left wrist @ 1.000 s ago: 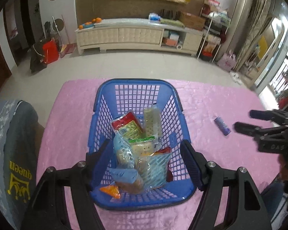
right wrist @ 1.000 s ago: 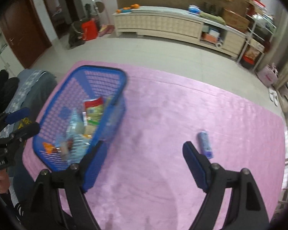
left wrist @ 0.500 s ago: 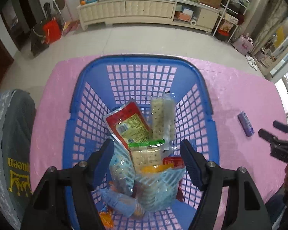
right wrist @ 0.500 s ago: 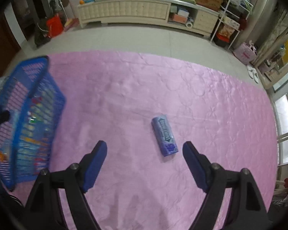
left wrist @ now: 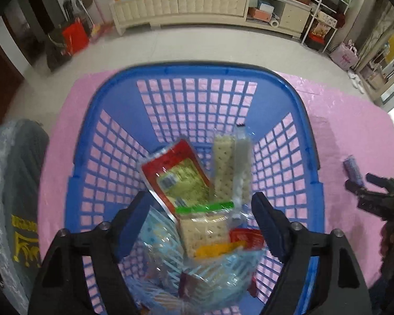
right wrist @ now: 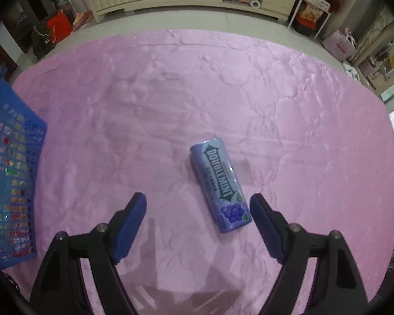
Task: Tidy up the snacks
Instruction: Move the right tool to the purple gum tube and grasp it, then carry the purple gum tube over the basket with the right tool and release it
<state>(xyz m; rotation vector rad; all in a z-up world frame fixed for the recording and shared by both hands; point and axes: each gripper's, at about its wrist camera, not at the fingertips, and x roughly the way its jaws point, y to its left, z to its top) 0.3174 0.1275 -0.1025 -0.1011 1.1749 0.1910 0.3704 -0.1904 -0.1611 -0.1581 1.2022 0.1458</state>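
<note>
Right gripper [right wrist: 197,218] has closed in on the Doublemint pack [right wrist: 220,187], now lower centre of frame, jaws spread, nothing held. Left gripper [left wrist: 199,219] released, dropped low over the blue basket [left wrist: 299,105] of snacks. Pack likely goes in last.

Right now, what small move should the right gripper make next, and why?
Probably ease the right gripper forward and slightly right, then close. It is open, and the Doublemint gum pack lies flat on the pink cloth just ahead, nearer its right finger, outside the blue basket.
</note>
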